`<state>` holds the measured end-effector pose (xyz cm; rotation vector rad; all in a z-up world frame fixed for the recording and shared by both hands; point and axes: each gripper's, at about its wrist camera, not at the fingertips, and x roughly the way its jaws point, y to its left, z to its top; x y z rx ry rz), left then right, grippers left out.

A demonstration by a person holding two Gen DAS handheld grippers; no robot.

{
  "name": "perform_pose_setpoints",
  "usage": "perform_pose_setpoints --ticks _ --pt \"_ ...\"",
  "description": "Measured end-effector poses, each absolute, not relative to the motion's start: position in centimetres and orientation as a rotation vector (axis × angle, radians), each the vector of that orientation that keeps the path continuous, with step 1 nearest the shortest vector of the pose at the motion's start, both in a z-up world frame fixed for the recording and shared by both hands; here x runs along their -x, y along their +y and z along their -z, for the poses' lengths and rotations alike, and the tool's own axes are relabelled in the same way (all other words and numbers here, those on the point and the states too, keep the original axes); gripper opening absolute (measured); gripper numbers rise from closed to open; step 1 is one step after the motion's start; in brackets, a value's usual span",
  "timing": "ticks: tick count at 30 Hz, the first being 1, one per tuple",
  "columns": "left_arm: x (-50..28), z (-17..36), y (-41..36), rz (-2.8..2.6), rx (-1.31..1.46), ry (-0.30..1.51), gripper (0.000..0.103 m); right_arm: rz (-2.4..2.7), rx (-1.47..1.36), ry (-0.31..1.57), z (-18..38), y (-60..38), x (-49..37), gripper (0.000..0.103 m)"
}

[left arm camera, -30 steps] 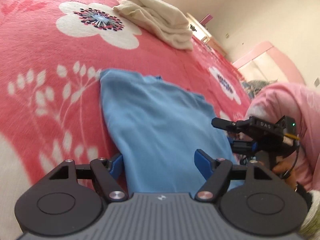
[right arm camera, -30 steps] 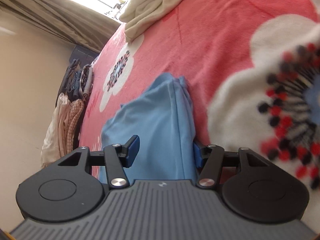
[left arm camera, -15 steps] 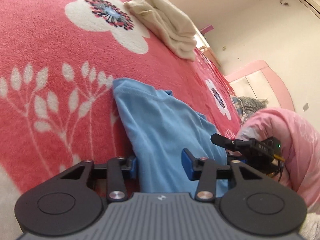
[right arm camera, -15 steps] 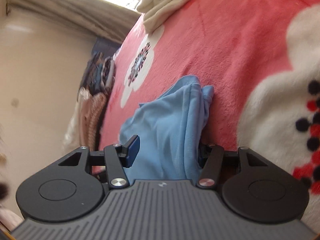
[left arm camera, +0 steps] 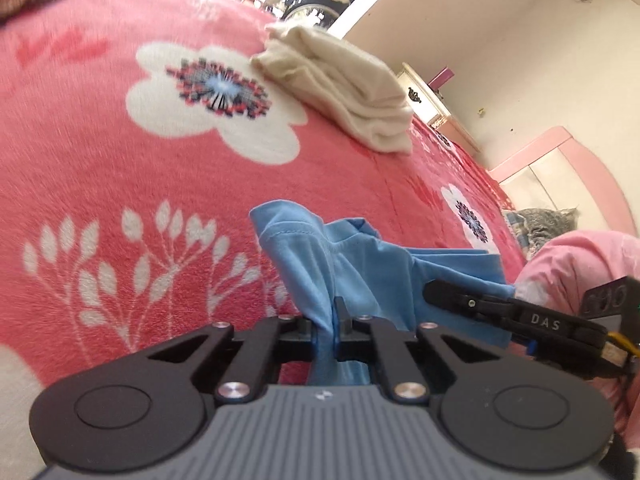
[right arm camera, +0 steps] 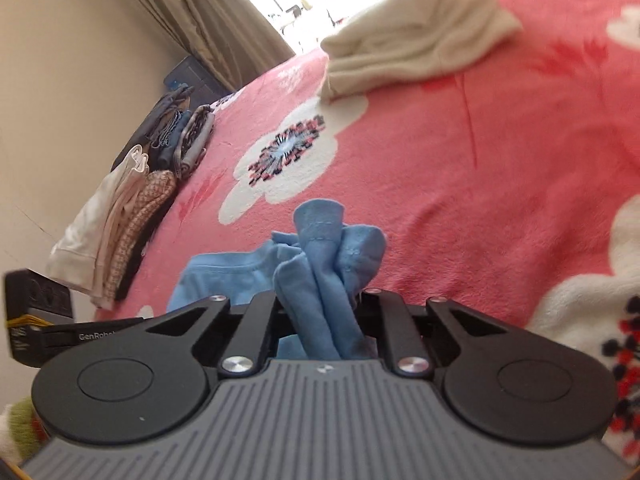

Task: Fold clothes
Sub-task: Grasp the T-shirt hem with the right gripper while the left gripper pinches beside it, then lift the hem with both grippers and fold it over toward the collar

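Light blue cotton garment [left arm camera: 360,276] is pinched at the near edge by the left tool [left arm camera: 327,330]; the right tool [right arm camera: 320,320] is closing on a bunched wad of it. Both corners should be raised evenly and carried toward the folded cream towel [left arm camera: 344,88] beyond, on the red floral bed blanket [left arm camera: 120,168].

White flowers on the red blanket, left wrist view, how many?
2: a big flower beside the folded cream garment, and a small flower beyond the blue shirt. More may lie outside view.
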<state>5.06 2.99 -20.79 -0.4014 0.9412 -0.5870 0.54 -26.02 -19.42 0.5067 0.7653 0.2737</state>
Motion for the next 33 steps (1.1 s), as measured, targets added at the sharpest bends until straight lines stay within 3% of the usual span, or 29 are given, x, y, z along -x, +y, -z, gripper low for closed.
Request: perform_pose_setpoints --ticks 24,33 --pt "8.5 8.1 7.9 0.466 0.339 0.684 0.001 -0.217 -0.234 0.546 8.7 -19.1 11.2 0.007" --pt "10.1 9.5 9.0 0.505 0.337 0.761 0.006 -0.225 -0.228 0.523 7.6 -18.4 13.3 0.007"
